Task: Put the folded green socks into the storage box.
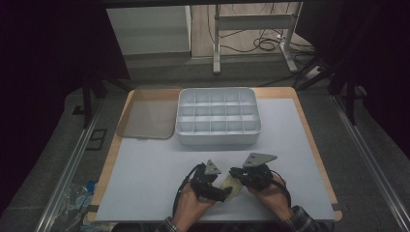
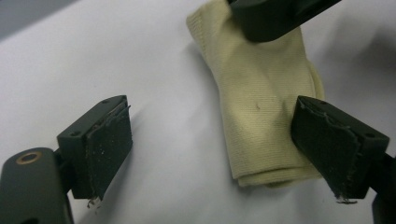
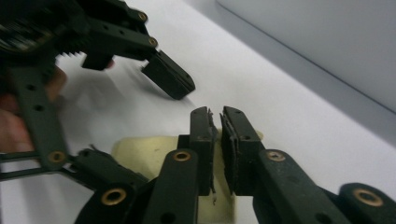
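Your two grippers meet over a folded pale-yellow cloth [image 1: 232,185] that lies flat on the white mat [image 1: 145,174], well short of the grey compartment box [image 1: 217,117] and on your side of it. Taking that box as the landmark, the cloth sits toward its near right corner but well apart from it, close to the mat's near edge.

Your left gripper [image 2: 224,140] has its jaws spread wide apart; in the left gripper view one pad stands on bare mat and the other pad [image 2: 334,149] sits against the edge of the cloth [image 2: 261,102], near its folded end. Nothing is clamped between them.

Your right gripper [image 3: 217,140] has its jaws drawn nearly together, with a thin slit left between the pads. In the right gripper view they stand over the cloth [image 3: 144,149], and you cannot tell whether any fabric is pinched in that slit. In the left gripper view its dark tip covers the far end of the cloth.

A clear flat lid [image 1: 147,116] lies just beside the box, on its left side
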